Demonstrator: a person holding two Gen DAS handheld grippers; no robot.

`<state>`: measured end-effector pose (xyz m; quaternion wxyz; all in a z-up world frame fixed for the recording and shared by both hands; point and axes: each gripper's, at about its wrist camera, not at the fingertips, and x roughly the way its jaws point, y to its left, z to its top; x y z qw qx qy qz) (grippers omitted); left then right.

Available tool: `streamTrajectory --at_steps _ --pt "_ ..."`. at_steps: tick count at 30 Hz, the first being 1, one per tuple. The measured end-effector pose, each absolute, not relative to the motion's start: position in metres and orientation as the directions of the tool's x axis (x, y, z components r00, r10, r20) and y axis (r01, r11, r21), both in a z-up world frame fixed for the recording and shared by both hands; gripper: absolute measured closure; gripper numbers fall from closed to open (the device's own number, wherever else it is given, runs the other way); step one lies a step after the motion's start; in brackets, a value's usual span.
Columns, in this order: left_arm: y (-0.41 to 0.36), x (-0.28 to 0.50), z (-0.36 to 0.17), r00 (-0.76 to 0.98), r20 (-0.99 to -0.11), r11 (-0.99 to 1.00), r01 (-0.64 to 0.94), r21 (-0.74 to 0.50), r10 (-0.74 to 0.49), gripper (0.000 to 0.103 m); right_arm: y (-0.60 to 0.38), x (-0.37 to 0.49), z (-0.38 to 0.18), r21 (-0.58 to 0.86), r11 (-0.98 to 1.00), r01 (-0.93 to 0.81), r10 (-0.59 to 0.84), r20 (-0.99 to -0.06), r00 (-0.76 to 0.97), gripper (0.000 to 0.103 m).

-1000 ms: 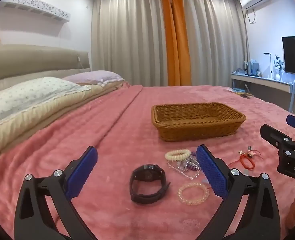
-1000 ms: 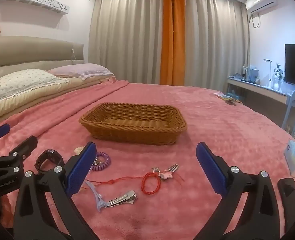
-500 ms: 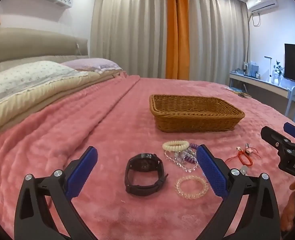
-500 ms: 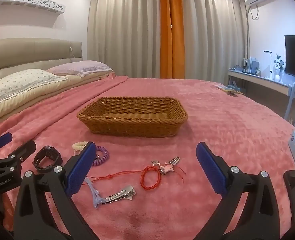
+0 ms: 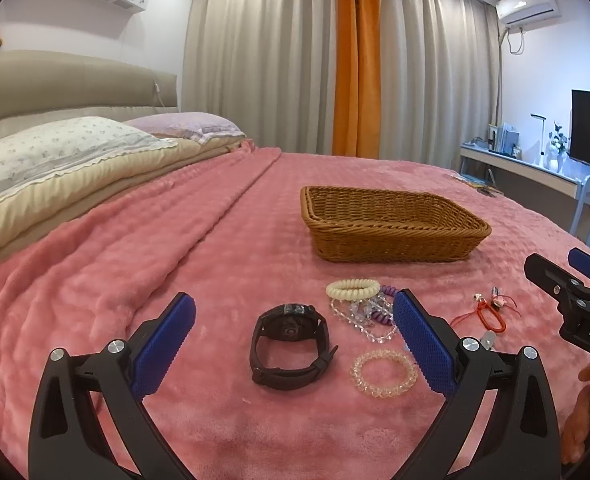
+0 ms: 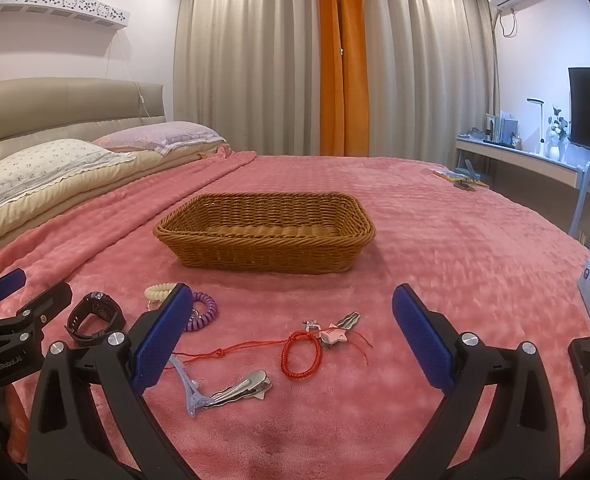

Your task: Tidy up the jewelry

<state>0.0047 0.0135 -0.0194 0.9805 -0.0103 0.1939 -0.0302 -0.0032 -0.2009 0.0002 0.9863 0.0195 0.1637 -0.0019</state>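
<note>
Your left tool point(image 5: 291, 328) and right tool point(image 6: 291, 332) both gape wide, holding nothing. Basket point(image 6: 267, 256): brown wicker, shallow, on the pink bed point(image 6: 455, 248). Nearer you than the basket: black watch point(image 5: 291, 340), cream coil point(image 5: 353, 289), clear bead bracelet point(image 5: 383, 372), red cord loop point(image 6: 300, 354), silver clip point(image 6: 243, 390).

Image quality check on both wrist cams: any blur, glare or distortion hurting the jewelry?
Left wrist: sharp, even ceiling light; black watch and clear bead bracelet crisp, fisheye bows the curtains, black corner vignette. Right wrist: likewise sharp; red cord bracelet and hair clip clear, faint glint on the clip, soft shadow under the wicker basket.
</note>
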Motion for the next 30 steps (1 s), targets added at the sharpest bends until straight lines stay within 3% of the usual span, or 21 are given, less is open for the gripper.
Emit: streamTrajectory --at_steps 30 --pt "0.0135 0.0031 -0.0238 0.92 -0.387 0.998 0.053 -0.034 -0.062 0.007 -0.2004 -0.0027 -0.0009 0.038 0.999 0.009 0.003 -0.327 0.945 0.008"
